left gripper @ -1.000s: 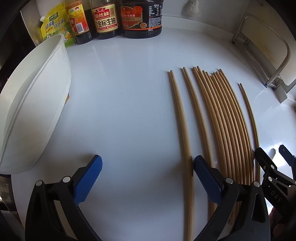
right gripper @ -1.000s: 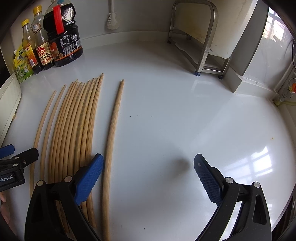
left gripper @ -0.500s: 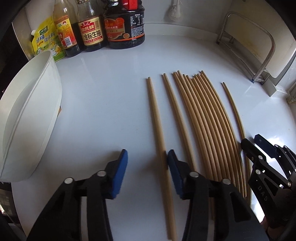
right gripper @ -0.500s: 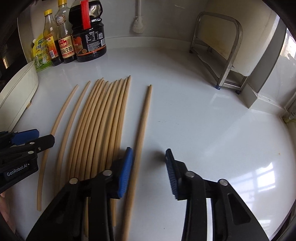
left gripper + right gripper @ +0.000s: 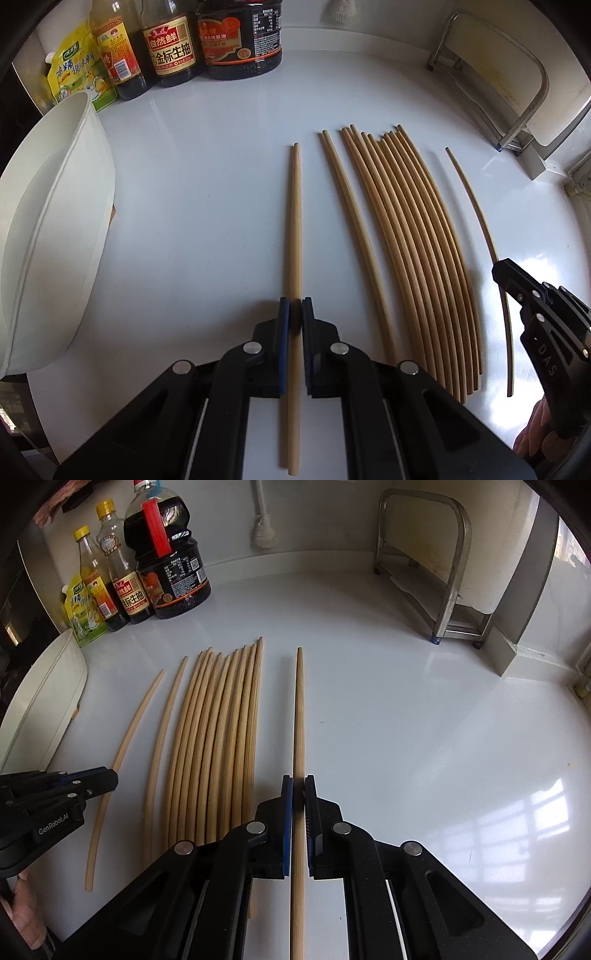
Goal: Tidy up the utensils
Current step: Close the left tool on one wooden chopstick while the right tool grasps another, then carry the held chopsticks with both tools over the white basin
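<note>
Both grippers are clenched, each on a single bamboo chopstick lying flat on the white tabletop (image 5: pixel 221 221). The left gripper (image 5: pixel 295 314) grasps the leftmost chopstick (image 5: pixel 294 221) near its thick end, blue fingers (image 5: pixel 283 332) pressed against both its sides. The right gripper (image 5: pixel 298 794) does the same with the rightmost chopstick (image 5: pixel 298 720), which lies a little apart from the others.

Between the two lies the main bundle of chopsticks (image 5: pixel 417 258), packed side by side with tips pointing far, plus one loose chopstick (image 5: pixel 354 229) just to the left of the bundle. A white bowl (image 5: pixel 55 229) sits at the far left edge, sauce bottles (image 5: pixel 170 40) stand along the back wall, and a steel rack (image 5: pixel 443 572) stands at the far right.

It looks like the gathering step: the two outliers are gripped but not yet lifted or moved. The next move probably calls for drawing each stray in toward the bundle, keeping it parallel with the others and its tip level with theirs. A stick held only near one end could pivot as it is moved.
</note>
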A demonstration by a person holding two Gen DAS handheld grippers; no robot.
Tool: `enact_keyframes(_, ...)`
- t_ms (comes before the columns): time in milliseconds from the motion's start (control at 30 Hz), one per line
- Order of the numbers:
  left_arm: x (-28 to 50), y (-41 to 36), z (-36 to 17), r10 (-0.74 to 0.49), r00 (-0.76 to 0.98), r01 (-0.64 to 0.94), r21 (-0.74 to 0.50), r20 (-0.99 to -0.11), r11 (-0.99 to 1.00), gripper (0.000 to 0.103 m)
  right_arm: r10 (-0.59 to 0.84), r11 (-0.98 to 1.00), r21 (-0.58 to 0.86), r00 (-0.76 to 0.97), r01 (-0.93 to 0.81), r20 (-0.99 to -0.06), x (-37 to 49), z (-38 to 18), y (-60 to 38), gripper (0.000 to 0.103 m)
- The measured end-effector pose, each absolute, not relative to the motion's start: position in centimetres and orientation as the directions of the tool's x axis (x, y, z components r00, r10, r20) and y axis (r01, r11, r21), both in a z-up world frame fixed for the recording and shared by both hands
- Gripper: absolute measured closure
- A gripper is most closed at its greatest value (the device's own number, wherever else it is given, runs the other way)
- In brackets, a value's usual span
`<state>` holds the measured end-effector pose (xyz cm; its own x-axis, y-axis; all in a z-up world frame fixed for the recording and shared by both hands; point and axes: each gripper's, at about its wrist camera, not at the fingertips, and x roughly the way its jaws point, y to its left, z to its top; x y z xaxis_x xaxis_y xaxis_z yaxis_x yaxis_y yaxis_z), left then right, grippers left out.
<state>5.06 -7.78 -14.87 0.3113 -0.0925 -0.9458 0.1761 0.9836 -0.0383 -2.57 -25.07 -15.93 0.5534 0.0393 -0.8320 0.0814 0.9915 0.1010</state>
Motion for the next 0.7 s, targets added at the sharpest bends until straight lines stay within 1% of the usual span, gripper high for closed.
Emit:
enact_keyframes(133,4.5,-6.9,-13.4,-0.097,0.322,0.194,-0.035,-0.942,0.98,0.096,0.061,0.988,0.13,0.56,0.085,-0.826,-3.0,-14.0,-24.5,0.097)
enact_keyframes(333,4.0,-4.7,-8.7,-0.129,0.38,0.22,-0.046,-0.916,0.974,0.096,0.081,0.984,0.157,0.583,0.081,-0.808,-3.2,-10.4,-22.2,0.097)
enact_keyframes(567,4.7,-0.4,-3.2,-0.177,0.464,0.225,-0.078,-0.868,0.971,0.096,0.129,0.986,0.17,0.628,0.005,-0.768,-2.4,-5.5,-16.6,0.097)
enact_keyframes(700,4.9,3.8,-1.1,-0.167,0.507,0.189,-0.08,-0.846,0.979,0.096,0.182,0.98,0.189,0.637,-0.059,-0.749,-1.2,-3.8,-12.8,0.097)
